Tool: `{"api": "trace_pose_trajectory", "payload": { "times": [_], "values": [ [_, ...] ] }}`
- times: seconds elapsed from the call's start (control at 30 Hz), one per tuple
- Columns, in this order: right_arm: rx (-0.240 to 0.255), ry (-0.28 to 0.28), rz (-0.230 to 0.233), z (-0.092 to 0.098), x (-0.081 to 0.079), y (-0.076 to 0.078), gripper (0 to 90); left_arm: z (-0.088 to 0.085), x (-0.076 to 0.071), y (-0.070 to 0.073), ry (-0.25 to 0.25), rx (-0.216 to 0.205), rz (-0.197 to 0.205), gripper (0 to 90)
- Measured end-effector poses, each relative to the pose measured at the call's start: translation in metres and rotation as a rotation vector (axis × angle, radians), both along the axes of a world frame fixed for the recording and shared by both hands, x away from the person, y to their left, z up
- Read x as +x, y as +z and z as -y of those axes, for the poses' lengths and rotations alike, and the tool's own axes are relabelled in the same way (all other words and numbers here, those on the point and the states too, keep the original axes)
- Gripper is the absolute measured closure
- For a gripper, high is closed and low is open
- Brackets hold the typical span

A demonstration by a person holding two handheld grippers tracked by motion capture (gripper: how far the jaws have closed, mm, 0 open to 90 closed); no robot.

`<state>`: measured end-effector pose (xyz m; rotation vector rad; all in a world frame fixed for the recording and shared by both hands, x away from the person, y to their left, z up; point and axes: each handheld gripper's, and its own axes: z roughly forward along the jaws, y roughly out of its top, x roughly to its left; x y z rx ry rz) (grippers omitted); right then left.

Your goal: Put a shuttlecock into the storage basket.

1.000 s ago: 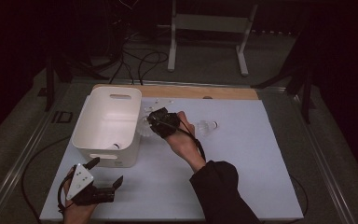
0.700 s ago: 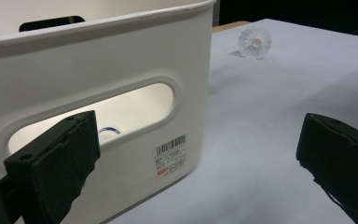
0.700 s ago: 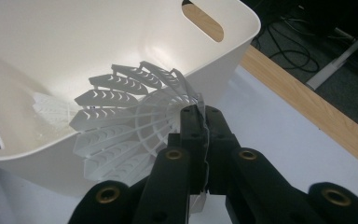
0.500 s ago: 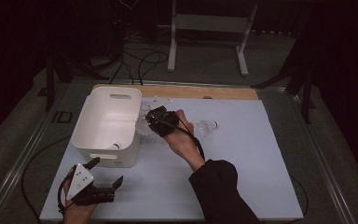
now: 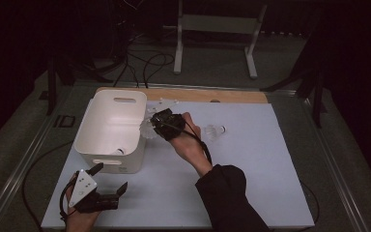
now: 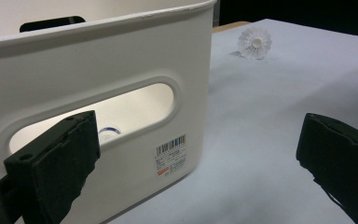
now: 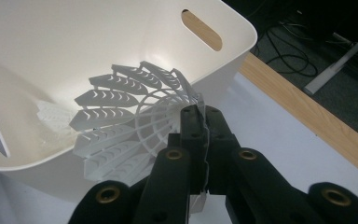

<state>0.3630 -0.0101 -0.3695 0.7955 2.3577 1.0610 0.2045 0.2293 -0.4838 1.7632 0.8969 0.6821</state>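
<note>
Right gripper (image 5: 155,126) clamped on a shuttlecock (image 7: 135,116) by its skirt, held at the right rim of the bin (image 5: 96,145). Left gripper (image 5: 107,181), jaws wide apart and empty, rests near the bin's front wall; second shuttlecock (image 5: 213,131) lies right of the bin

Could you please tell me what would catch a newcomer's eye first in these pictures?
Most striking is the white plastic shuttlecock pinched by its skirt in the shut right gripper, held over the rim of the white bin at the table's left. Another shuttlecock lies on the white table mat to the right of that hand. The left gripper rests open in front of the bin.
</note>
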Motion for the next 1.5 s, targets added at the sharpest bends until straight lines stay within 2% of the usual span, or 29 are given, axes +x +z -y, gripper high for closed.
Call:
{"api": "trace_pose_trajectory", "payload": {
  "times": [1.5],
  "values": [
    [0.009,0.015,0.027,-0.005,-0.001,0.013,88.7,0.000,0.000,0.000,0.002,0.003,0.001,0.3]
  ]
}}
